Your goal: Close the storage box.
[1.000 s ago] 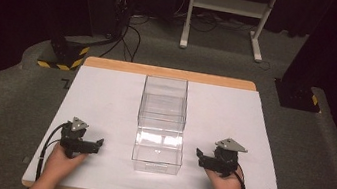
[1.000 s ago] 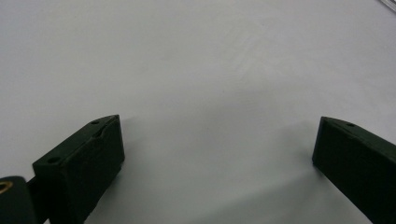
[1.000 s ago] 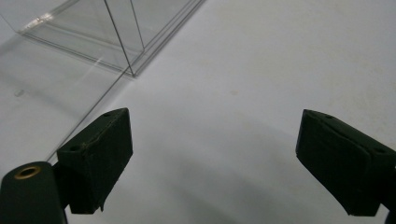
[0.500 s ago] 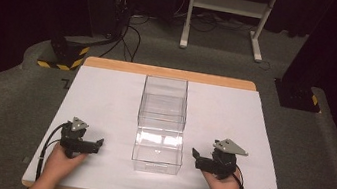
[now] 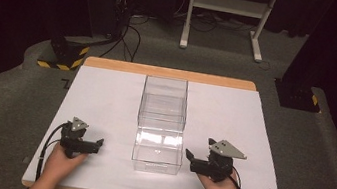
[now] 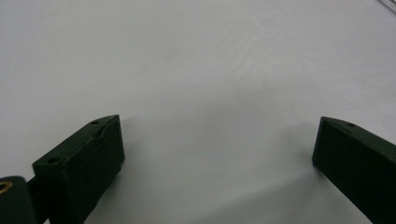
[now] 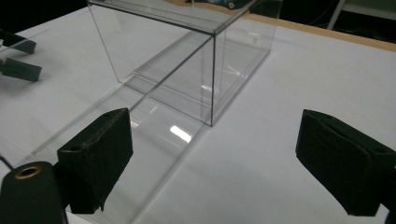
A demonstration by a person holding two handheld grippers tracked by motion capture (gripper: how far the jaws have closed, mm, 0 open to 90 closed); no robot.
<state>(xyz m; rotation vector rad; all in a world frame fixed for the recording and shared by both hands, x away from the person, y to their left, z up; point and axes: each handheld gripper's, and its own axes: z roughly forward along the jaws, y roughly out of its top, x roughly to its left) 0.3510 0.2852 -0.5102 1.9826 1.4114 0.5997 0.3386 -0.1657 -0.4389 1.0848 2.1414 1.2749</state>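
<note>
At the near edge of the counter [image 5: 105, 95], which is covered by a white sheet, two hands are seen coming in from the bottom of the high view. The left hand-held gripper [image 5: 96, 144] is held low over the white surface, well to the left of the boxes; its jaws are spread wide apart with nothing between them, as is seen in the left gripper view [image 6: 215, 154], where bare white surface lies between them. The right hand-held gripper [image 5: 189, 159] is held just beside the right wall of the near clear box [image 5: 158, 148], its jaws pointed toward it; they too are parted wide and nothing is gripped [image 7: 212, 154]. Whether the box is touched by it cannot be told.

The near clear box is placed at the middle of the counter, between the two grippers. Directly behind it, a taller clear box [image 5: 164, 101] is set, apparently end to end with it, and is extended toward the far wooden edge.

Beyond the counter, a grey carpeted floor [image 5: 330, 149], black cables [image 5: 132, 33] and a white metal stand [image 5: 228, 5] are seen.
</note>
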